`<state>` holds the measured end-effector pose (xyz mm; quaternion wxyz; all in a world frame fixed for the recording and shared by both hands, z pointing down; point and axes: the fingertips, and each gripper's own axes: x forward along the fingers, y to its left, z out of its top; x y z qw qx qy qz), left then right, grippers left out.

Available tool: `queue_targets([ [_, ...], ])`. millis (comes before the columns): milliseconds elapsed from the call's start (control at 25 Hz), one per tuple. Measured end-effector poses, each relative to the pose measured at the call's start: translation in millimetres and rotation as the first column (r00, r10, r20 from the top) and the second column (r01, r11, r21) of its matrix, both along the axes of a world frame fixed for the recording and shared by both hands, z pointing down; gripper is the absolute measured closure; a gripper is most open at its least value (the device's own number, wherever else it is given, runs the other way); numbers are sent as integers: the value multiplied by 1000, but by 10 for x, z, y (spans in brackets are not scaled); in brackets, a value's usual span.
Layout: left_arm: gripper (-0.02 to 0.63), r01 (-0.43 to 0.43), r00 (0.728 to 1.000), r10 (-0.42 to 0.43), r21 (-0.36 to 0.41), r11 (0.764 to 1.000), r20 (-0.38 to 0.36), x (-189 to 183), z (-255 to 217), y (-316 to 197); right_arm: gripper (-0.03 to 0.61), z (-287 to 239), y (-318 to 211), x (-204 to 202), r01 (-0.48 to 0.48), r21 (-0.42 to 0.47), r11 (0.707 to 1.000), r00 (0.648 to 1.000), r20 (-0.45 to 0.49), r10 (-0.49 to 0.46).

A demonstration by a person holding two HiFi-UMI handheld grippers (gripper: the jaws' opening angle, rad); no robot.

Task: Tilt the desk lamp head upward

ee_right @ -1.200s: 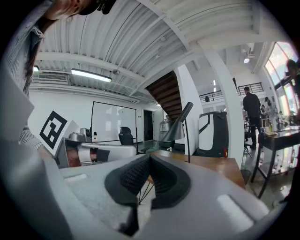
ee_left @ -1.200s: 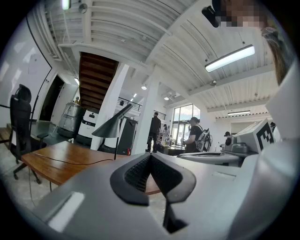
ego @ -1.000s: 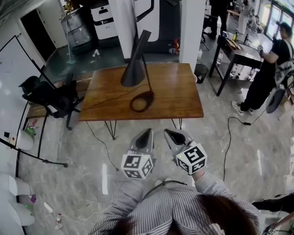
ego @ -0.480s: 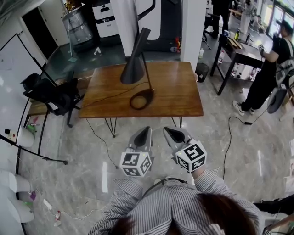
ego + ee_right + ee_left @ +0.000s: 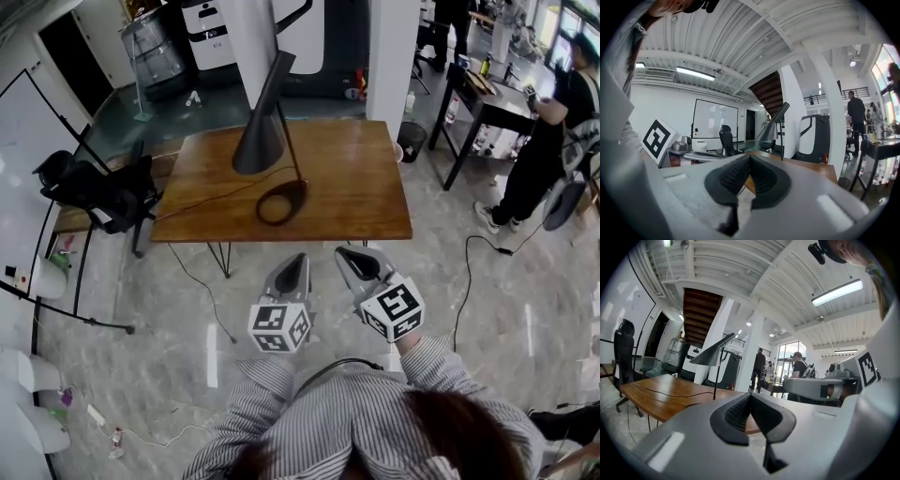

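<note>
Standing on the wooden table (image 5: 361, 183), left of its middle, is the black desk lamp (image 5: 259, 141). Its ring-shaped base (image 5: 280, 202) lies flat near the table's front edge. A thin stem rises from the base, and the cone-shaped head slopes downward toward the table's left side. A dark cord (image 5: 202, 202) runs from the base across the table to its left edge.

Both grippers hang over the floor in front of the table, well apart from the lamp, side by side and pointing toward it. The left gripper (image 5: 299, 262) has its jaws closed together with nothing between them, and the right gripper (image 5: 346, 254) is likewise closed and empty. A black office chair (image 5: 94, 192) stands to the left of the table.
</note>
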<state>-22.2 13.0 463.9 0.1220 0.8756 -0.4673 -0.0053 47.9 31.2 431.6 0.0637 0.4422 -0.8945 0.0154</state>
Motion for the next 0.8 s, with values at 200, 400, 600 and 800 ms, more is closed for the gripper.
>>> queue_targets([
  [200,609,32,999,-32,29,999,9,-11,57,-430,577,-38,-432,4,1,44,999,999,-38,1],
  [400,608,35,999,-35,40,999,7,-3,57,-1026,577,-119,-1051,4,-3,91,996,998,-69,9],
  [600,606,53,999,-53,28,998,-4,-111,18,-1655,575,-355,-1703,20,-4,172,985,990,-136,28],
  [800,603,71,997,-71,12,997,-6,-239,90,-2102,561,-353,-2354,-21,26,188,982,979,-201,13],
])
